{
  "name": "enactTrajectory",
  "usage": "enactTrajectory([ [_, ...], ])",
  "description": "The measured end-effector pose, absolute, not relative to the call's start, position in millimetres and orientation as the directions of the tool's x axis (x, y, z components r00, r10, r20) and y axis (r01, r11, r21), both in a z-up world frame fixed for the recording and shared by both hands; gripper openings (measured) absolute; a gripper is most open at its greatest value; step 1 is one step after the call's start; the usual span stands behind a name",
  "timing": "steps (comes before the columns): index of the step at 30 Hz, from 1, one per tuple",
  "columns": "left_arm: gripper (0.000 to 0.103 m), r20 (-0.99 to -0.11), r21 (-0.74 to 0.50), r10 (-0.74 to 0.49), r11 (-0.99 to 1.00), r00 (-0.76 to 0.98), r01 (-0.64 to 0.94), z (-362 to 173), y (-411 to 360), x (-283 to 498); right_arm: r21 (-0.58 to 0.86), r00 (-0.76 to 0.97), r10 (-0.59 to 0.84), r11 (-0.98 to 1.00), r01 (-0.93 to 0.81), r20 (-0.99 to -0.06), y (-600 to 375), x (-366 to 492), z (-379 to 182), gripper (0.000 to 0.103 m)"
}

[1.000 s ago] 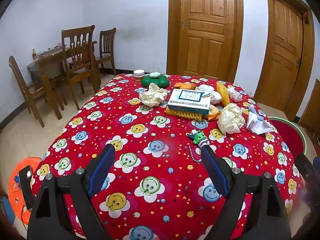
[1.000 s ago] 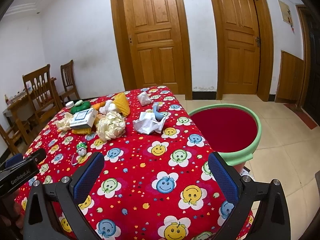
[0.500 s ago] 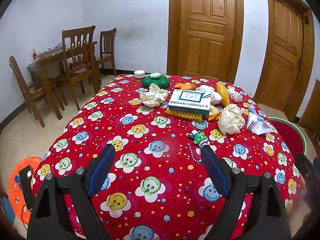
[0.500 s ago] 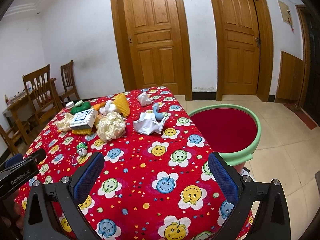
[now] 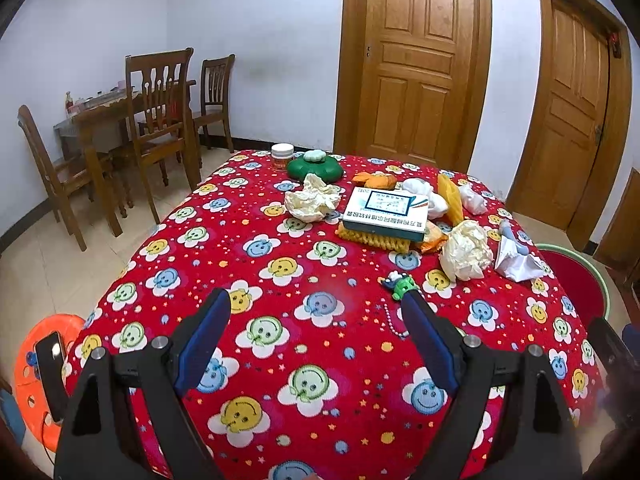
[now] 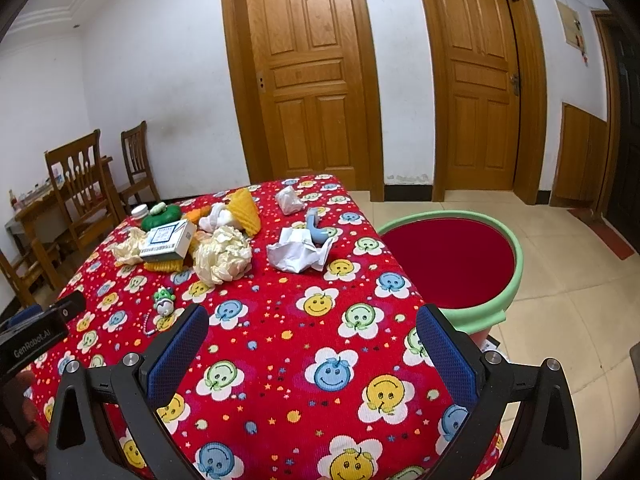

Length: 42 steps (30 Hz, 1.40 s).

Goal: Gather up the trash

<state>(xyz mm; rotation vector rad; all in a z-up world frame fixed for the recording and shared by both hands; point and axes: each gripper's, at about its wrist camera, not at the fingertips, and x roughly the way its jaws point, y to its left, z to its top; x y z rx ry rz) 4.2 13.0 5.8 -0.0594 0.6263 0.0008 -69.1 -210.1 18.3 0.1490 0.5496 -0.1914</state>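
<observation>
I see crumpled cream paper (image 6: 222,254) and white paper (image 6: 299,254) on the bench (image 6: 280,344). Both lie well beyond my left hand-held gripper (image 5: 316,334) and right hand-held gripper (image 6: 312,344), each spread wide and apparently empty.

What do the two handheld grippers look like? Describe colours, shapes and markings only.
Both are alike: the left gripper and right gripper have black angular frames with silver bolts and two long fingers faced with blue textured pads. White "GenRobot.AI" lettering marks the left gripper's body.
</observation>
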Motion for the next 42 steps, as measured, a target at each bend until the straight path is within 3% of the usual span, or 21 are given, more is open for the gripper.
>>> enactTrajectory([
  [18, 0.088, -0.663, -0.003, -0.003, 1.0, 0.749, 0.001, 14, 39, 110, 0.128, 0.782, -0.045, 0.979, 0.158, -0.622, -223, 11, 22, 0.103],
  [31, 0.086, -0.733, -0.001, -0.048, 0.998, 0.679, 0.069, -20, 42, 198, 0.092, 0.676, -0.112, 0.962, 0.259, -0.728, -237, 75, -10, 0.103],
  [39, 0.058, -0.762, -0.072, -0.129, 0.991, 0.635, 0.115, -41, 39, 220, 0.096, 0.625, -0.094, 0.96, 0.264, -0.775, -235, 91, -33, 0.103],
  [42, 0.053, -0.773, -0.128, -0.183, 0.983, 0.607, 0.134, -48, 40, 223, 0.114, 0.615, -0.071, 0.96, 0.256, -0.785, -233, 94, -37, 0.095],
])
